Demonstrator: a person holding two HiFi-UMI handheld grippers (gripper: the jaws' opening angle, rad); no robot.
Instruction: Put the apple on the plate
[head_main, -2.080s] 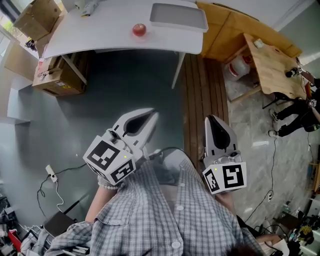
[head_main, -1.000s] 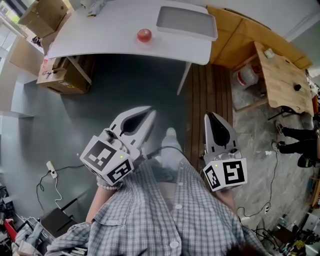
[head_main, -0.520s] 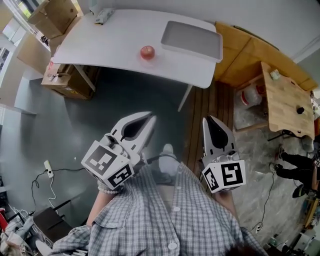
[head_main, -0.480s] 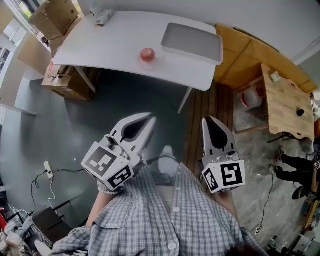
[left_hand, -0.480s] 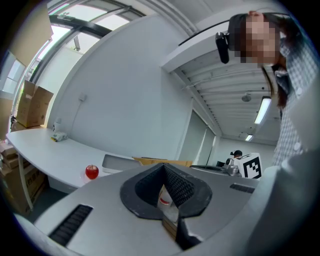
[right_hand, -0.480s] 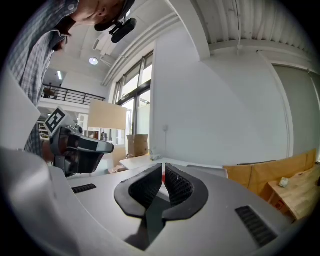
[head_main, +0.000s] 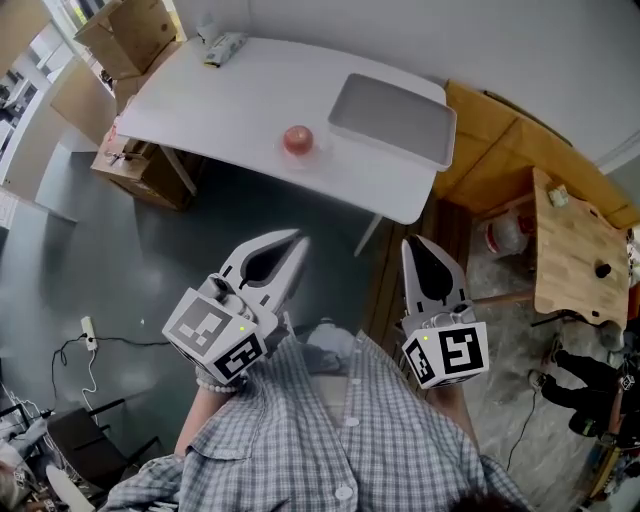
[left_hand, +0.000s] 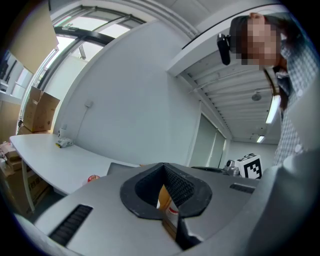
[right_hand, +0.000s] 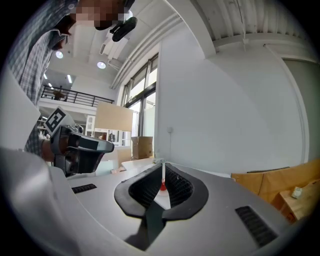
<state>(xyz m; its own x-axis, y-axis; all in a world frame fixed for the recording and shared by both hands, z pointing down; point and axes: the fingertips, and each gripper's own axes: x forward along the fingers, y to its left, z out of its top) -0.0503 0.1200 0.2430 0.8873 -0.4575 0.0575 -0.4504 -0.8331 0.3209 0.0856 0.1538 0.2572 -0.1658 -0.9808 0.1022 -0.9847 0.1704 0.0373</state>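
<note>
The apple (head_main: 297, 139) sits on the white table (head_main: 220, 90), close to the table's near edge and well apart from both claws, with bare floor between. The plate (head_main: 392, 120), a grey rectangular tray, lies on the same table just beside the apple, at about 2 o'clock from it, not touching; its long axis runs from 10 o'clock to 4 o'clock in the head view.

The left gripper (head_main: 296, 238) has its tips pressed together and nothing between them; only the hollow behind the pads stays clear, and through it the left gripper view shows wood and a red-and-white object far off. The right gripper (head_main: 413, 243) is likewise closed and empty, with no more than a hairline slit between its pads.

From the left gripper the apple lies almost straight ahead at 12 o'clock, and in the head view this claw is the nearer of the two. From the right gripper it lies at about 11 o'clock, yet the right gripper view has the fruit dead centre in its slit. The apple is round, so it has no long axis to line up on. Either claw must probably spread its jaws and be carried forward to the table before any grasp, then move toward 2 o'clock
</note>
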